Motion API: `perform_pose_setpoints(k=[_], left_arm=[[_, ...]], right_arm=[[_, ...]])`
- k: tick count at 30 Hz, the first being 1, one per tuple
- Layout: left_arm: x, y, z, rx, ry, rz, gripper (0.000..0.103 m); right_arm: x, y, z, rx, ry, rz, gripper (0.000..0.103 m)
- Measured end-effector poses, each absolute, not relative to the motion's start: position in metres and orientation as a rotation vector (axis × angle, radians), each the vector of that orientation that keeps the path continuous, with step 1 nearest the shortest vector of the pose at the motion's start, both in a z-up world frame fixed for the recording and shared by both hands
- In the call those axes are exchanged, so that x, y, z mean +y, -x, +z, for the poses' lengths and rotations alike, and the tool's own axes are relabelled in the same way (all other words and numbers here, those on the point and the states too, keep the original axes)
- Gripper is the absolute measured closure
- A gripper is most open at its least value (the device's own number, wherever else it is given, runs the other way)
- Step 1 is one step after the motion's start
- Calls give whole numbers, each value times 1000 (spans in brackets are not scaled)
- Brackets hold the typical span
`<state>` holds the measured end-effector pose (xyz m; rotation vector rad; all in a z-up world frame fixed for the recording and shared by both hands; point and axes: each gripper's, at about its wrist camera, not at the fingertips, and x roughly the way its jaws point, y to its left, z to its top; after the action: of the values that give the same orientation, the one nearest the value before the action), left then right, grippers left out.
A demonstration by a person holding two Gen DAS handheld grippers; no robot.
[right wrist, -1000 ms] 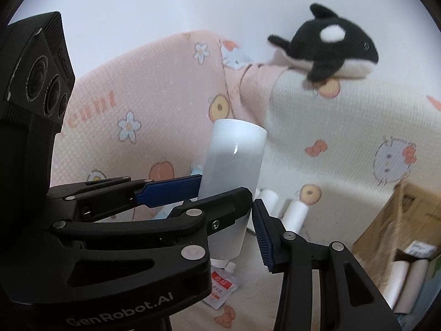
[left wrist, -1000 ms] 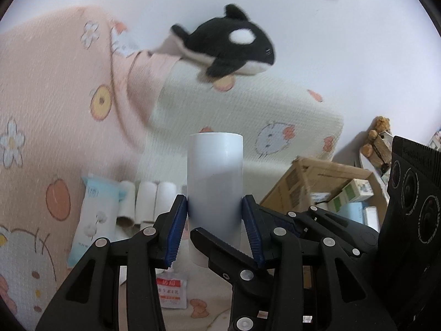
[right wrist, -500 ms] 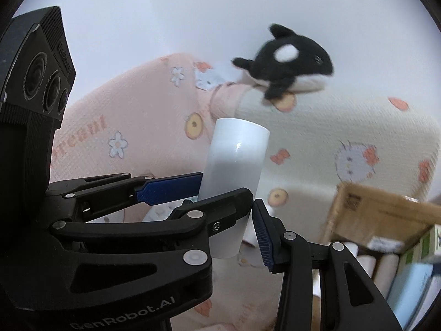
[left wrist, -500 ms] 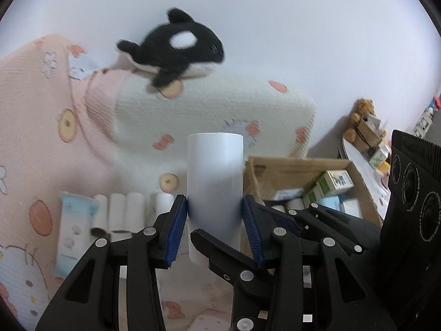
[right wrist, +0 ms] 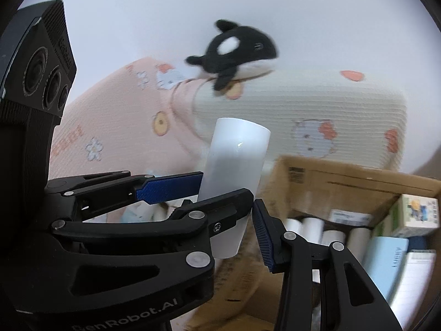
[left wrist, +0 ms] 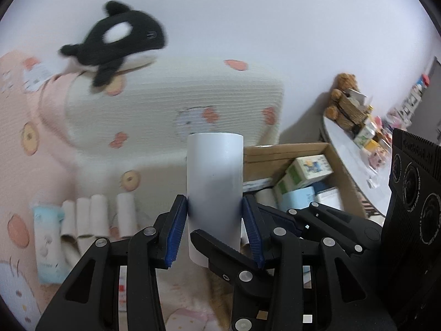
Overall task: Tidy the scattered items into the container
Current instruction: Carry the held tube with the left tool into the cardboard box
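We held the white tube (left wrist: pixel 215 171) off the bedding with the left gripper (left wrist: pixel 215 220). Its two blue ribbed pads (left wrist: pixel 176 229) pressed on opposite sides of the tube's lower half. The tube's long axis ran away from the fingers, so most of its length stood out beyond the fingertips. The right gripper (right wrist: pixel 234 229) reached in across the same lower end with its fingers partly closed about the tube. We could not tell whether its pads were truly touching it. The cardboard box (left wrist: pixel 278 155) lay to the right of the tube and a little beyond it, open at the top. The right gripper stood on the box's side, so we judged that the tube had to travel right and then go down end first. The tube looked smooth, rigid and slightly glossy, a plain cylinder that could slip in the pads if tilted. The box was matte brown card, already holding printed cartons (left wrist: pixel 306 168) and pale rolls. More paper rolls (left wrist: pixel 96 215) lay side by side on the soft ribbed blanket (left wrist: pixel 171 104) to the left. A black-and-white orca plush (left wrist: pixel 118 41) sat above on the cushion.
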<state>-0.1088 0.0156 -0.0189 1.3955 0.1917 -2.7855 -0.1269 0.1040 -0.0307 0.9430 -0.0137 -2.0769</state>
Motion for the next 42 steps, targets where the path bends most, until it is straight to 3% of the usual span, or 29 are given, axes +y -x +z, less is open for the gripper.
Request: perform_pose_setpoints(k=[9,26,32,42], left_arm=[[51,142,-47,222,-1602,-2815,58],[48,206,-123,587,-2002,-2605,58],[43,213,-149,760,-2073,-2528,58],[49,221,-170,821,-2100,-2474,58]], right_arm=[[148,159,-35,36,-1095,-2109,61],[169,210,-90,66,-1422,-2007,61],[172,219,-106,77,-1516,-1965,61],[176,216,-120,151,-1572,-1959,63]])
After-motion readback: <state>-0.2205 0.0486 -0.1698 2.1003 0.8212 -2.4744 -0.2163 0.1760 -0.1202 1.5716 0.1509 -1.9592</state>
